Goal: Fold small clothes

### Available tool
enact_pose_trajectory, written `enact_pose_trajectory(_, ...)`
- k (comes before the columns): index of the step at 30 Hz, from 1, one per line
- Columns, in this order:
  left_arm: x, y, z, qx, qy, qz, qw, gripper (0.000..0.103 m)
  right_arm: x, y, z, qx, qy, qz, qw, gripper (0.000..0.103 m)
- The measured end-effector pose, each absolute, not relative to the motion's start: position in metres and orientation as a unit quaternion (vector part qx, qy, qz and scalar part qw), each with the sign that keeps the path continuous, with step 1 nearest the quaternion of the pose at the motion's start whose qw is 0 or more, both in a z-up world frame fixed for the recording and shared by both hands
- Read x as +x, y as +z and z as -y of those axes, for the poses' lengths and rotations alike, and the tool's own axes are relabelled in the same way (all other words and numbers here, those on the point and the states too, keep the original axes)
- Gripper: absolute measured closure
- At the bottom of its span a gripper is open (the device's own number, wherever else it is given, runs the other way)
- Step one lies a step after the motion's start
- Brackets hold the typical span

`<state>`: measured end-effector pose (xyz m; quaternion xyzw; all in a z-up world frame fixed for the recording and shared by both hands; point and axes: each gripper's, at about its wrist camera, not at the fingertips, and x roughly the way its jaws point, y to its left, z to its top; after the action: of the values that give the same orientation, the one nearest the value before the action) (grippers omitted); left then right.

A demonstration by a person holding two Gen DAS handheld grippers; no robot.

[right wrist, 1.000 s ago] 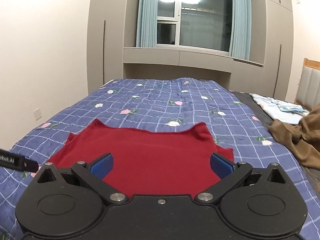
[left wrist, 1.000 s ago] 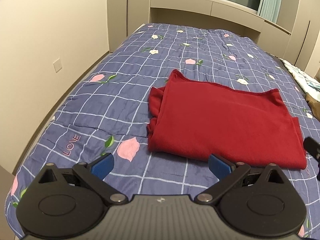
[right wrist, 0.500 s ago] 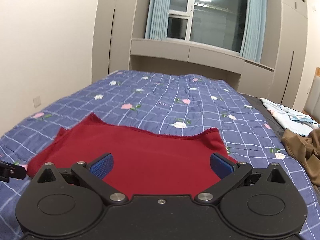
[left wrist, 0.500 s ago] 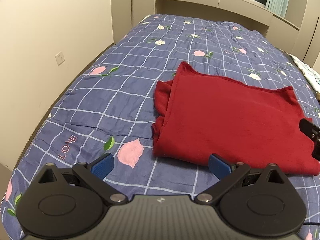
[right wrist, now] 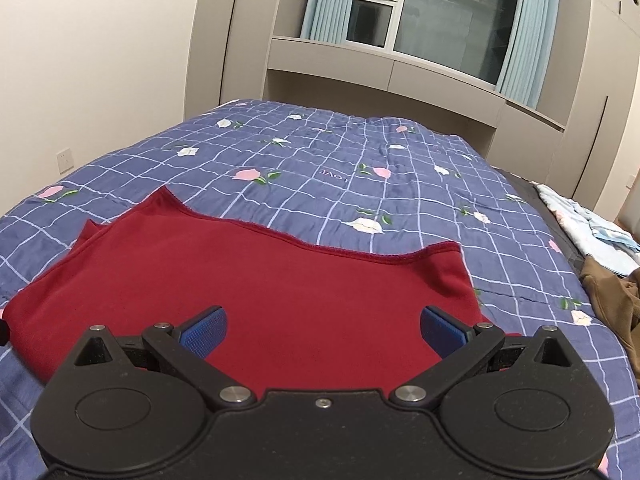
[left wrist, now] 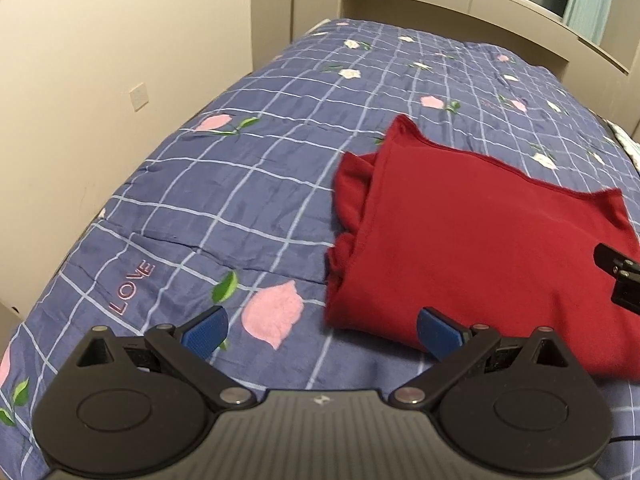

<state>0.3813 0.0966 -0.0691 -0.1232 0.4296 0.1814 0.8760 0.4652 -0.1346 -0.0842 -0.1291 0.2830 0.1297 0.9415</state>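
A dark red garment [left wrist: 472, 232] lies folded flat on the bed, a bunched sleeve edge at its left side. It also fills the near middle of the right wrist view [right wrist: 248, 280]. My left gripper [left wrist: 322, 332] is open and empty, just above the bed at the garment's near left corner. My right gripper [right wrist: 323, 330] is open and empty, over the garment's near edge. Part of the right gripper shows at the right edge of the left wrist view [left wrist: 620, 276].
The bed has a blue checked quilt [left wrist: 224, 184] with pink flowers. A wall with a socket [left wrist: 140, 96] runs along its left side. Brown clothing [right wrist: 616, 300] and light blue clothing [right wrist: 588, 228] lie at the right. A window with curtains [right wrist: 436, 20] stands behind the bed.
Both grippers have moved forward and lower toward the red garment, which now looks larger in both views. Both stay open.
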Motion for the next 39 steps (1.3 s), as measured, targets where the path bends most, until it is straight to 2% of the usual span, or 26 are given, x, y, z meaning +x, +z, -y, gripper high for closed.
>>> enact_pose_trajectory(13,0.391,-0.078,-0.107,-0.137,0.196,-0.428,0.872,0.001,0.471,-0.1,0.132,-0.152,0.124,-0.283,0.939,0.0)
enact_pose_trajectory(22,0.396,-0.084,-0.105,-0.136,0.195,-0.433,0.869,0.001,0.473,-0.132,0.131,-0.173,0.125,-0.322,0.922,0.0)
enact_pose_trajectory(29,0.398,-0.087,-0.106,-0.135,0.196,-0.436,0.868,0.001,0.476,-0.148,0.142,-0.132,0.133,-0.336,0.923,0.0)
enact_pose_trajectory(39,0.402,-0.092,-0.111,-0.151,0.177,-0.425,0.875,0.001,0.473,-0.151,0.141,-0.139,0.133,-0.328,0.925,0.0)
